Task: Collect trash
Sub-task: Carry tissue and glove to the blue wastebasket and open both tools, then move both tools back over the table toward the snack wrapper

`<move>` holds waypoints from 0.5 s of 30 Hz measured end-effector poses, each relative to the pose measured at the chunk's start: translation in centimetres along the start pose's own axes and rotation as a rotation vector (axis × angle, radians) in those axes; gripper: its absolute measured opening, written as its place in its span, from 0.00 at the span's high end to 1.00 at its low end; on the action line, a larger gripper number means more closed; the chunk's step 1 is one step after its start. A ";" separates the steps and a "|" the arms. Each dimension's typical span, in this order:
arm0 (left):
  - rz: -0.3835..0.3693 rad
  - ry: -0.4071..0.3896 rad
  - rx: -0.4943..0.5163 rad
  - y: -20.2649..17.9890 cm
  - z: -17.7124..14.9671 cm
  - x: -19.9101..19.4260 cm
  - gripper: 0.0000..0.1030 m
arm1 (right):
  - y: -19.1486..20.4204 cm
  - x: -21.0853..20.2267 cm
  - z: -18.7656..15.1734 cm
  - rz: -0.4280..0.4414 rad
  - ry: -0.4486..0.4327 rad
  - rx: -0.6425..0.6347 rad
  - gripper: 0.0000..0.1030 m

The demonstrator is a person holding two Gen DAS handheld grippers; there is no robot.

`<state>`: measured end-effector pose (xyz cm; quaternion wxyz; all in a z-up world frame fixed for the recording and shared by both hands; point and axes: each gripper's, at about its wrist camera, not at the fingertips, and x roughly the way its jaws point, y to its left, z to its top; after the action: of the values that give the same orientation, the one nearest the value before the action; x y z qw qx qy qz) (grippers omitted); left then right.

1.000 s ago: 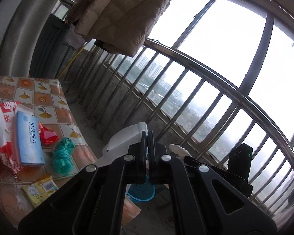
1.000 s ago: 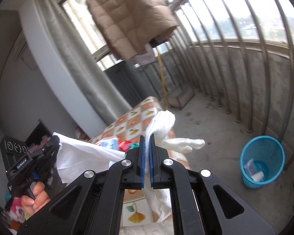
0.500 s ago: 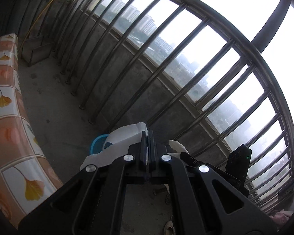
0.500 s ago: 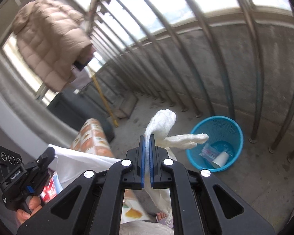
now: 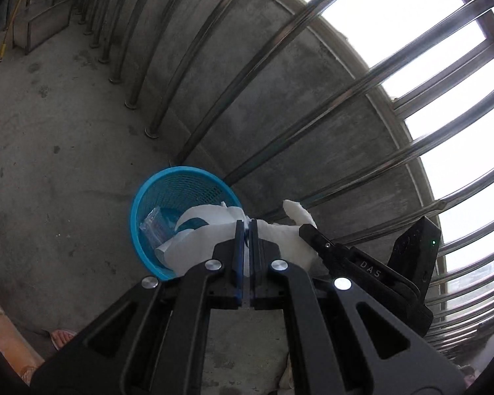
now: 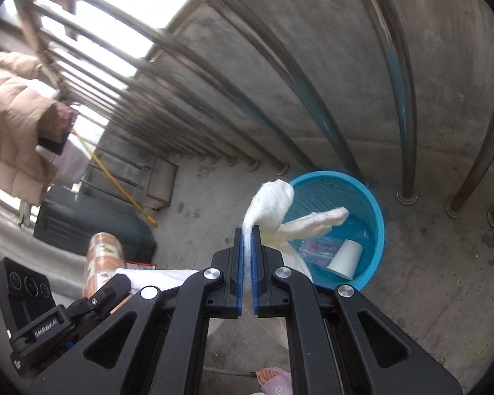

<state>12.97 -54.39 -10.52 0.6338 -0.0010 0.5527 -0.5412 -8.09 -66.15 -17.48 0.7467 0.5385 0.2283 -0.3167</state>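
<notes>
left gripper [image 5: 246, 230]: jaws pinching white paper sheet [image 5: 201, 230], sheet hangs over bin
right gripper [image 6: 247, 233]: jaws starting to open, tissue wad [image 6: 273, 207] still between pads
bin [image 6: 377, 217]: blue basket on floor, ahead and below both grippers, slightly right of right jaws
nearer: about equal

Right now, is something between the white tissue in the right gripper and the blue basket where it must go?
Nothing visible. The white tissue hangs from the opening right gripper beside the blue basket, whose mouth is uncovered.
</notes>
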 end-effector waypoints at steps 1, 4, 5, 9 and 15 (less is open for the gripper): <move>0.012 0.017 0.001 0.1 0.2 1.0 0.98 | -0.4 0.9 0.3 -0.012 0.012 0.007 0.92; 0.055 0.067 -0.011 0.7 0.7 3.3 0.63 | -2.3 3.9 0.9 -0.083 0.056 0.029 0.61; 0.070 0.069 -0.019 0.8 0.8 3.5 0.54 | -2.9 4.6 0.9 -0.119 0.059 0.036 0.46; 0.079 0.043 -0.024 0.7 0.6 2.5 0.46 | -4.0 4.6 0.2 -0.170 0.038 0.046 0.44; 0.133 -0.066 0.047 -0.8 -0.1 -2.6 0.39 | -2.6 2.2 -1.1 -0.163 -0.010 0.014 0.41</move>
<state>12.87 -52.85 -8.32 0.6859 0.0329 0.5176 -0.5104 -8.43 -66.17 -21.05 0.7157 0.5217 0.2656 -0.3808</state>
